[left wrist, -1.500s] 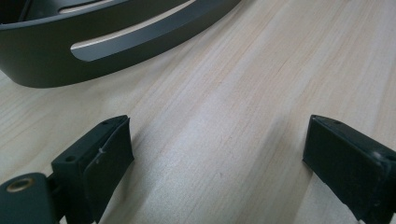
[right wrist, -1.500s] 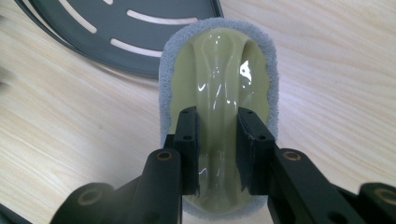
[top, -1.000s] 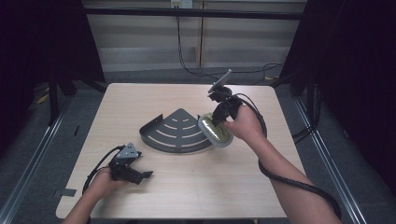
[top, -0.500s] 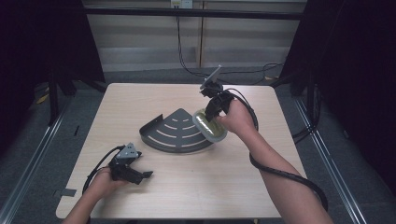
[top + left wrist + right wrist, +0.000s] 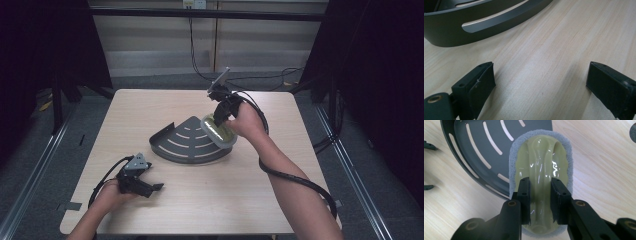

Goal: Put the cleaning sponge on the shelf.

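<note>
My right gripper (image 5: 220,119) (image 5: 540,188) is shut on the raised handle of a pale yellow scrubbing sponge (image 5: 218,131) (image 5: 541,167) with a grey foam rim. It holds the sponge in the air over the right edge of a dark grey fan-shaped slotted tray (image 5: 187,141) (image 5: 481,150). My left gripper (image 5: 152,189) (image 5: 540,85) rests on the table at the front left, jaws wide open with bare wood between them. The tray's curved wall (image 5: 484,21) lies just beyond its fingertips.
The light wooden table (image 5: 280,170) has bare room to the right of the tray and along the front. Black cables trail from both grippers. Dark curtains and a metal frame stand around the table.
My right hand has carried the sponge leftward and slightly toward the far side, from the tray's right side to over its right edge. The left gripper has stayed put.
</note>
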